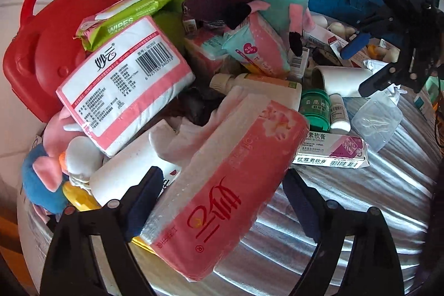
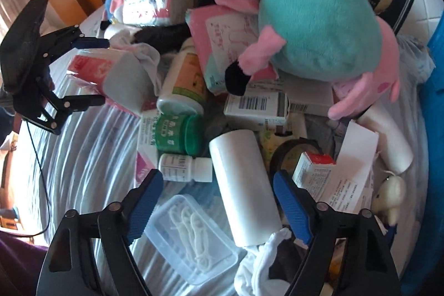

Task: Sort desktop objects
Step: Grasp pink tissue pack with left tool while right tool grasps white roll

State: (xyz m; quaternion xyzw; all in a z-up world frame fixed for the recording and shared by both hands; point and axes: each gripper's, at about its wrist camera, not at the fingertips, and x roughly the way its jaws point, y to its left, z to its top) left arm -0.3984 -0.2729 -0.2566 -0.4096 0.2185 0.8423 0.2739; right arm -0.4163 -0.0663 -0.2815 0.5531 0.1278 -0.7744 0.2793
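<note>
The left gripper [image 1: 222, 187] straddles a pink tissue pack [image 1: 222, 185] with jaws wide; closing off-centre could tip it into the heap. The right gripper's [image 2: 217, 203] wide jaws frame a white roll [image 2: 244, 190], seemingly untouched. Open silver counter [image 1: 347, 199] lies alongside.

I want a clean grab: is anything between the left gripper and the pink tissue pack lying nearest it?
Nothing visible. The pink plastic-wrapped tissue pack lies directly between the open left gripper fingers, uncovered.
</note>
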